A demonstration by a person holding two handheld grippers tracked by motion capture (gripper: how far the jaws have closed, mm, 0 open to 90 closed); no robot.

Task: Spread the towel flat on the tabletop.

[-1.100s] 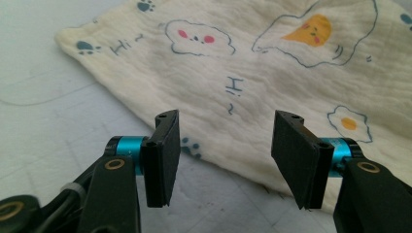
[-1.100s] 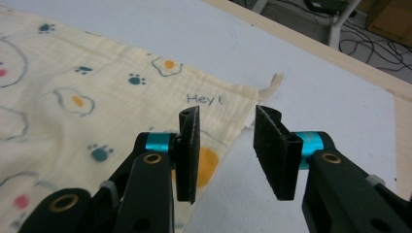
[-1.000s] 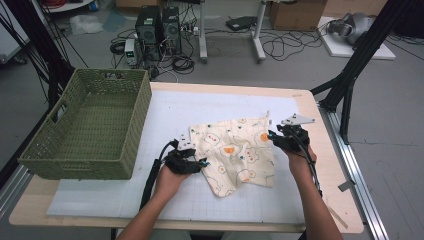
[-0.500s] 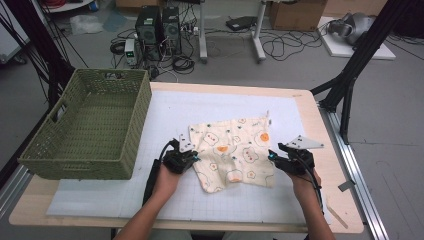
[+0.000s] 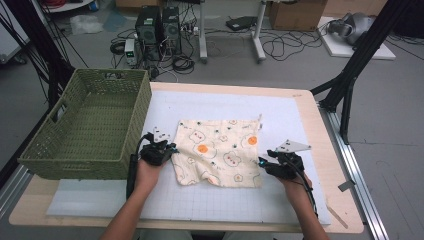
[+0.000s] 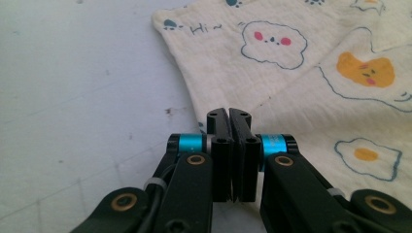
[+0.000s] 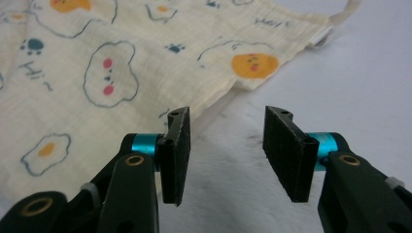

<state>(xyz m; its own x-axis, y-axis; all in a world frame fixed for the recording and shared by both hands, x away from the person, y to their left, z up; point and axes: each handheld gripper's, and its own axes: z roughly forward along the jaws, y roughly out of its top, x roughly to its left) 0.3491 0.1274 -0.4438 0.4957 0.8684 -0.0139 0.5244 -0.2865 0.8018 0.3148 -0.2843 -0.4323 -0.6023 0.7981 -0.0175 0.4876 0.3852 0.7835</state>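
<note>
Left gripper (image 6: 228, 114) clamped, seemingly on cloth (image 6: 311, 82) edge.

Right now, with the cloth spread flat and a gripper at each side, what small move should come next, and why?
Probably ease the right gripper forward onto the cloth's near right edge and shut it. Its fingers stand open over bare white mat, just beside the hem, while the left gripper is already shut at the left edge. Then both sides could be lifted together.

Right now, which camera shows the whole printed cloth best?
The high view: the printed cloth lies spread flat on the white mat, all its edges visible. The left gripper view shows one edge and its corner up close; the right gripper view another edge.
</note>
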